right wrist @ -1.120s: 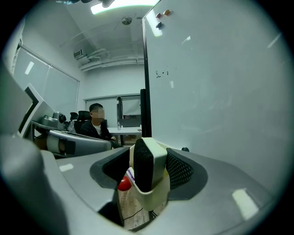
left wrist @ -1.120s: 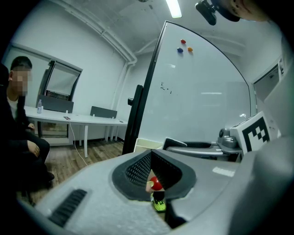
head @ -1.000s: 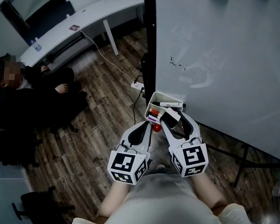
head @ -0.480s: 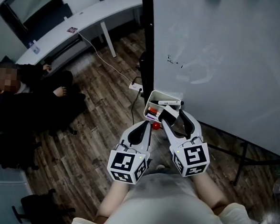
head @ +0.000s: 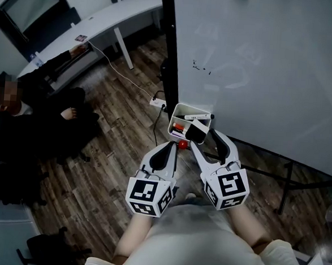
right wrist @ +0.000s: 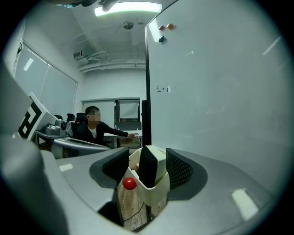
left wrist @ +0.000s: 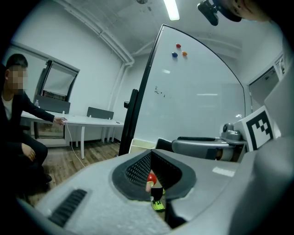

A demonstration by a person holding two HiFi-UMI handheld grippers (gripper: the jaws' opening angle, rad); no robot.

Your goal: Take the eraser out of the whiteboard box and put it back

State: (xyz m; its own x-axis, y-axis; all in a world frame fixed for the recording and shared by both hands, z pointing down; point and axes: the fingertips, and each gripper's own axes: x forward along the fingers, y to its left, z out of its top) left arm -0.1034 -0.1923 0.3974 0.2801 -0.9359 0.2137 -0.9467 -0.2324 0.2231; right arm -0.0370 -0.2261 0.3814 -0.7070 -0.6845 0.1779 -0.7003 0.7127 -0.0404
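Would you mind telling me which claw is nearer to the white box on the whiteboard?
The right. The right claw straddles the box's front rim, around the eraser standing inside; the left claw is shut, short of the box.

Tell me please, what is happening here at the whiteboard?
A person holds a gripper in each hand in front of a whiteboard. The right gripper is at the white box by the board, with its jaws apart on either side of the eraser, which stands upright inside the box. The left gripper is beside it, jaws together and empty. So the eraser sits in the box right now.
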